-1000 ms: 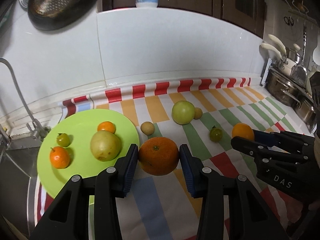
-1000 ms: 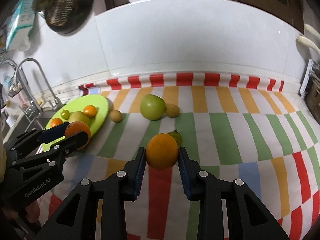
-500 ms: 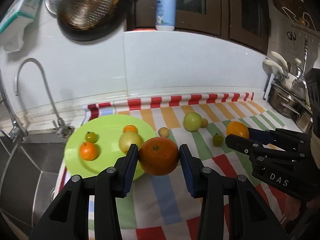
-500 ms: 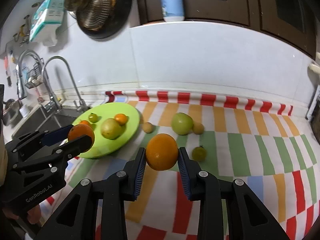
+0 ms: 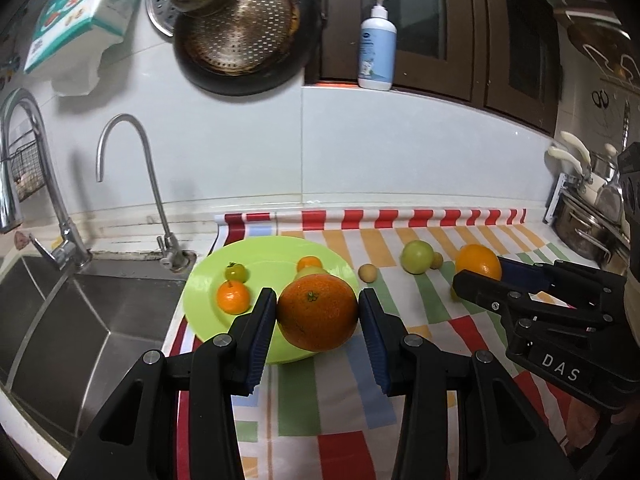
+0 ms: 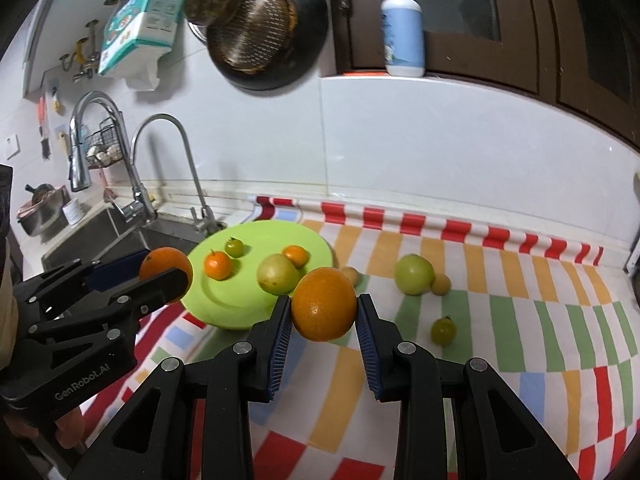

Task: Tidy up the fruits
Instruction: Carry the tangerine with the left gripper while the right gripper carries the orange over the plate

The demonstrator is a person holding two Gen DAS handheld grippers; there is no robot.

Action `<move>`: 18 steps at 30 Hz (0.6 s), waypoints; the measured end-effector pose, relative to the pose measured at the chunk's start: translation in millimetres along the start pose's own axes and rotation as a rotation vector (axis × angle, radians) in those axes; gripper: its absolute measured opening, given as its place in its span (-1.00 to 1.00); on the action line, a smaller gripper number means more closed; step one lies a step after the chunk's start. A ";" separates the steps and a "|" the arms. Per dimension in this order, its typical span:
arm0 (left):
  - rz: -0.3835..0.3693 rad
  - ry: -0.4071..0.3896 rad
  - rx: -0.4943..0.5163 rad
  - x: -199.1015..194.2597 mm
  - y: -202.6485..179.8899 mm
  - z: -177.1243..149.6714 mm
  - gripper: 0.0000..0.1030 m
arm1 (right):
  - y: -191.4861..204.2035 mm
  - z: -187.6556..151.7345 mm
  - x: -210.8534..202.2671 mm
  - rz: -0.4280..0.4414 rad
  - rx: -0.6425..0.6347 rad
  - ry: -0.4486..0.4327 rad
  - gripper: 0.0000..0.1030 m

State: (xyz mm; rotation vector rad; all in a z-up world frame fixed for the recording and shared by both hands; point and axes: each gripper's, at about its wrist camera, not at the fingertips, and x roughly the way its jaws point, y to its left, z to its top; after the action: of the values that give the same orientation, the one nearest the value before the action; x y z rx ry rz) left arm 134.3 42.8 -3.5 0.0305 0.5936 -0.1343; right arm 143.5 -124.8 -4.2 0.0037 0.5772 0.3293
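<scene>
My left gripper (image 5: 318, 312) is shut on a large dark orange (image 5: 317, 312), held in the air over the near rim of the lime green plate (image 5: 272, 252). My right gripper (image 6: 323, 310) is shut on a lighter orange (image 6: 324, 310), raised above the striped cloth right of the plate (image 6: 224, 300). On the plate lie a mandarin (image 6: 218, 265), a small green tomato (image 6: 234, 247), a pale green fruit (image 6: 277, 274) and a second mandarin (image 6: 296, 255). On the cloth lie a green apple (image 6: 414, 274), two small tan fruits (image 6: 441, 284) and a small green tomato (image 6: 443, 331).
A steel sink (image 5: 80, 312) with two taps (image 5: 132, 184) lies left of the plate. A pan with a strainer (image 5: 240, 36) hangs on the wall and a pump bottle (image 5: 377, 46) stands on the ledge. Pots (image 5: 588, 228) crowd the far right.
Both grippers have risen and pulled back from the counter with their oranges, so the fruit and plate look smaller and the taps, pan and bottle have come into view.
</scene>
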 end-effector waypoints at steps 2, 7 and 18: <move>0.005 0.004 -0.007 -1.6 7.0 0.0 -0.18 | 6.2 2.5 1.4 0.009 -0.007 -0.007 -0.35; 0.032 0.005 -0.001 -1.3 20.9 1.4 -0.18 | 22.5 10.9 7.4 0.039 -0.024 -0.021 -0.35; 0.071 -0.011 -0.004 14.8 53.1 17.9 -0.18 | 49.4 35.2 44.7 0.114 -0.045 -0.011 -0.35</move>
State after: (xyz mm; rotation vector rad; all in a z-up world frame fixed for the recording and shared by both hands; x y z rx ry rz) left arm 163.6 92.5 2.5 0.0467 0.5806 -0.0640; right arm 182.5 -61.2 6.1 -0.0051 0.5592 0.4534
